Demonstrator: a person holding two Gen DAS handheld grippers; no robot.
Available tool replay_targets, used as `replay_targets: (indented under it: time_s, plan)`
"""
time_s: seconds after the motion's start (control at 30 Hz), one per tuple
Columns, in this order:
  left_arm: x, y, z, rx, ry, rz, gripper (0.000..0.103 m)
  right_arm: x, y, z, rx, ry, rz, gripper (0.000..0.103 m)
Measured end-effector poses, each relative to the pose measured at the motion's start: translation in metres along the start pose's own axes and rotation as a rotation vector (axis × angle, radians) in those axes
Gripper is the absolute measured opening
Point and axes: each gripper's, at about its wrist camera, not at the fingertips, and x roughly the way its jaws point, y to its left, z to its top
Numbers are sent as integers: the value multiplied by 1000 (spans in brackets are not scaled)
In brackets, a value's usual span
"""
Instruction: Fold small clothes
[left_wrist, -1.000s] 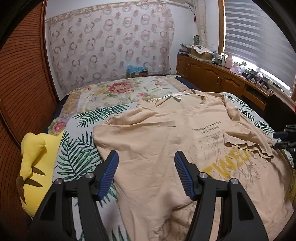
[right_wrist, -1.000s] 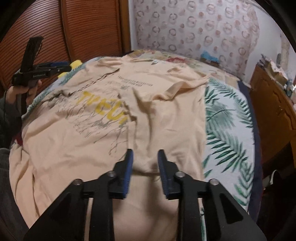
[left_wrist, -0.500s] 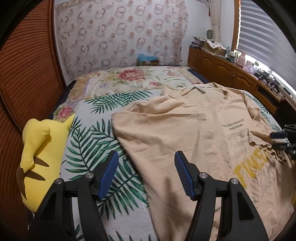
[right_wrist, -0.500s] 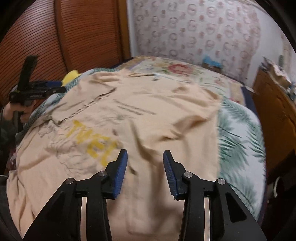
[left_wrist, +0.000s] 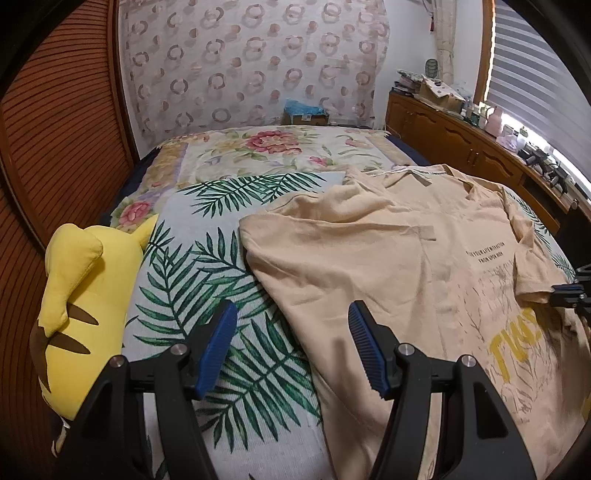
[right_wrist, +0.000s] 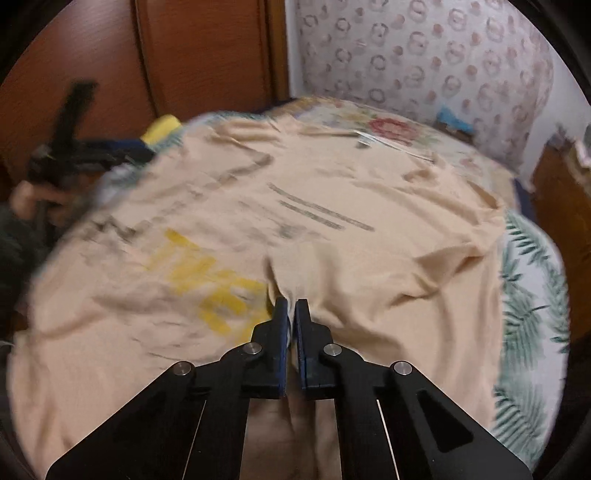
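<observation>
Compared with a second ago, the left wrist view has been swung off the shirt, so leaf-print bedspread (left_wrist: 207, 266) is now seen between and ahead of the left gripper (left_wrist: 291, 347), where beige cloth was before. The right gripper (right_wrist: 291, 314) has just been closing, and a pinched ridge of fabric is caught between its blue pads, so it's clenched on the beige T-shirt (left_wrist: 399, 266).

The bedspread is laid across the whole bed, with a floral panel at the far end. The T-shirt is spread flat on it, ahead and to the right of the left gripper, its near edge running just under the right-hand finger; yellow lettering and small black text lines are printed on it. A yellow plush toy (left_wrist: 77, 306) is lying off to the left of the left gripper.

The left gripper's jaws are held wide apart with nothing in them.
</observation>
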Motion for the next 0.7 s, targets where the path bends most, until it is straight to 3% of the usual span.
replay_targets:
  time_s: [0.13, 0.2, 0.23, 0.27, 0.33, 0.37, 0.43, 0.7]
  plan:
    - [6, 3, 4, -7, 7, 1, 63, -11, -1, 5, 29, -45, 28, 4]
    - [8, 4, 5, -12, 11, 1, 63, -17, -7, 8, 50, -66, 10, 16]
    - [10, 5, 6, -13, 14, 1, 63, -19, -9, 11, 52, -73, -14, 30]
    - [11, 5, 7, -13, 16, 2, 63, -22, -15, 14, 57, -80, -41, 36]
    - [15, 7, 9, -11, 22, 12, 63, -27, -24, 15, 66, -87, -66, 40]
    - [17, 8, 11, -11, 26, 15, 63, -29, -31, 16, 69, -85, -86, 50]
    - [21, 11, 12, -18, 33, 15, 63, -30, -45, 17, 69, -82, -146, 58]
    - [41, 24, 21, -35, 75, 18, 63, -5, -123, 9, 146, 9, -293, 58]
